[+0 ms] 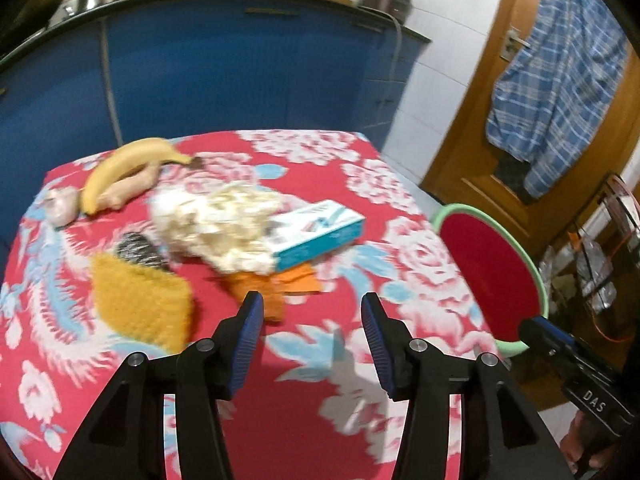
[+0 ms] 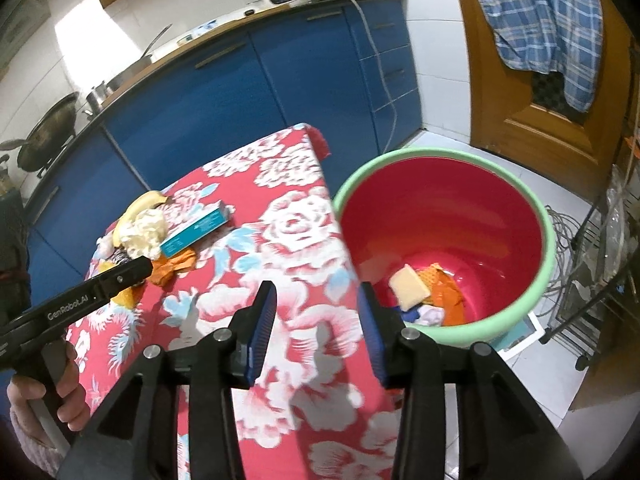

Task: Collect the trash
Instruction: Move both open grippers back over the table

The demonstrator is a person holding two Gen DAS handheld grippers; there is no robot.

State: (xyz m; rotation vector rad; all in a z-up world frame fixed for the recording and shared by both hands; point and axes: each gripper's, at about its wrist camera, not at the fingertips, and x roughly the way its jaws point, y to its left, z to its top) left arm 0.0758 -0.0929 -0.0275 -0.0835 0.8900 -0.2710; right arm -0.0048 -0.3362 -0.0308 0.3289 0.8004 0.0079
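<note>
Bin (image 2: pixel 550 240), red inside with a green rim, stands on the floor just beside the surface (image 2: pixel 304 240): it already holds your first pickings, a pale yellow sponge (image 2: pixel 408 286), orange scraps (image 2: pixel 448 296) and a white-and-blue wad (image 2: pixel 426 316). Still on the surface, clustered at its far side: crumpled white paper (image 1: pixel 224 228), a teal-and-white box (image 1: pixel 320 232) touching it, an orange wrapper (image 1: pixel 276 284) half under the box, a yellow scrubber (image 1: pixel 140 300), a dark scourer (image 1: pixel 138 250) and a pale lump (image 1: pixel 62 206) near the edge. A banana (image 1: pixel 128 164) and a pinkish root (image 1: pixel 128 190) beside it look like produce, not trash, by my judgement. Your left claw (image 1: pixel 312 344) stands part-open and empty, aimed at the orange wrapper; your right claw (image 2: pixel 316 332) is likewise part-open and empty, between surface edge and bin. Tally: roughly a third collected, most pieces outstanding.
</note>
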